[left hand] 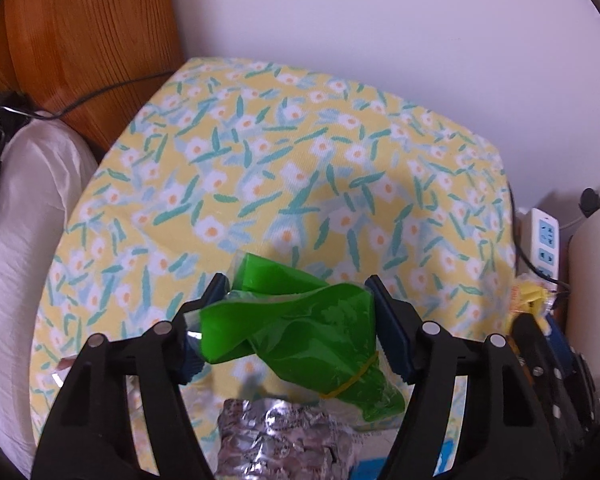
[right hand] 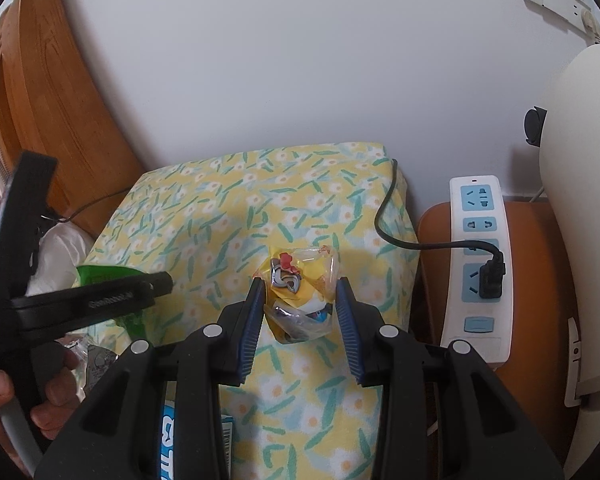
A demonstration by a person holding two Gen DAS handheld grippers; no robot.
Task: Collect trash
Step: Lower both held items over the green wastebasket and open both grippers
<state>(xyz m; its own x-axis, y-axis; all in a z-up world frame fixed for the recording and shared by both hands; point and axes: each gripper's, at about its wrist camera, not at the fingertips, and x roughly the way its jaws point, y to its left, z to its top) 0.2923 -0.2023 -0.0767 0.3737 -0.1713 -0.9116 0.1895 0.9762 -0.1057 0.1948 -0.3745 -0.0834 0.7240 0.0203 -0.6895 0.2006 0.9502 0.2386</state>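
Observation:
My left gripper is shut on a green plastic wrapper and holds it above the flowered yellow cloth. A crumpled silver foil wrapper lies just below it. My right gripper is shut on a yellow and clear snack wrapper above the same cloth. The left gripper with the green wrapper shows at the left of the right wrist view.
A white power strip with a black plug lies on a brown stool at the right. A wooden headboard and a white pillow are at the left. A blue and white package lies near the cloth's front edge.

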